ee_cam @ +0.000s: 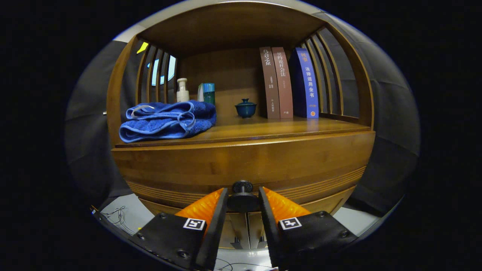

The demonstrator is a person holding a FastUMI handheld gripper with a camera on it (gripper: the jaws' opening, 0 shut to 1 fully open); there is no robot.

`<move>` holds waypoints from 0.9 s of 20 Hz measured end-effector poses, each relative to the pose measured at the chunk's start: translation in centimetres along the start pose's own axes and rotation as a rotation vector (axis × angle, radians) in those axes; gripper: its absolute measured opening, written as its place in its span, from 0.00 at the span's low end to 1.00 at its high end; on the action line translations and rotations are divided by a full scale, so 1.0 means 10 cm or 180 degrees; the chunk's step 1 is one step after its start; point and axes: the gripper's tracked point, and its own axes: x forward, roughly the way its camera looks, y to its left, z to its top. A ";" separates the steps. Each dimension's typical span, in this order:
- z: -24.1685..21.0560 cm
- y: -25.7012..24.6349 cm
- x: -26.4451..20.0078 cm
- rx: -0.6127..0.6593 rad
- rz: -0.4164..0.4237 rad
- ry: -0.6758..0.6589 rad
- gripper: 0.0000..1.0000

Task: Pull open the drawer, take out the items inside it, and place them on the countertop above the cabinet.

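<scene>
Gripper (243, 197): closing on knob (242, 195), fingers touching both sides.
Drawer (241, 165): lying straight ahead, still shut.

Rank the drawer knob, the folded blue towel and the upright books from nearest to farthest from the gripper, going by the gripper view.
1. Drawer knob: between the fingers of the gripper, which flank it closely.
2. Folded blue towel: on the countertop, at its front edge, beyond the fingers.
3. Upright books: at the back of the countertop, against the slatted side.
</scene>
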 end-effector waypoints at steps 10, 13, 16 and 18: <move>-0.06 -0.05 -0.20 -0.0062 -0.0009 0.0008 0.31; -0.14 -0.04 -0.50 -0.0049 -0.0011 0.0045 0.31; -0.23 -0.05 -0.86 -0.0077 -0.0011 0.0056 0.31; -0.29 -0.05 -1.09 -0.0075 0.0003 0.0069 0.31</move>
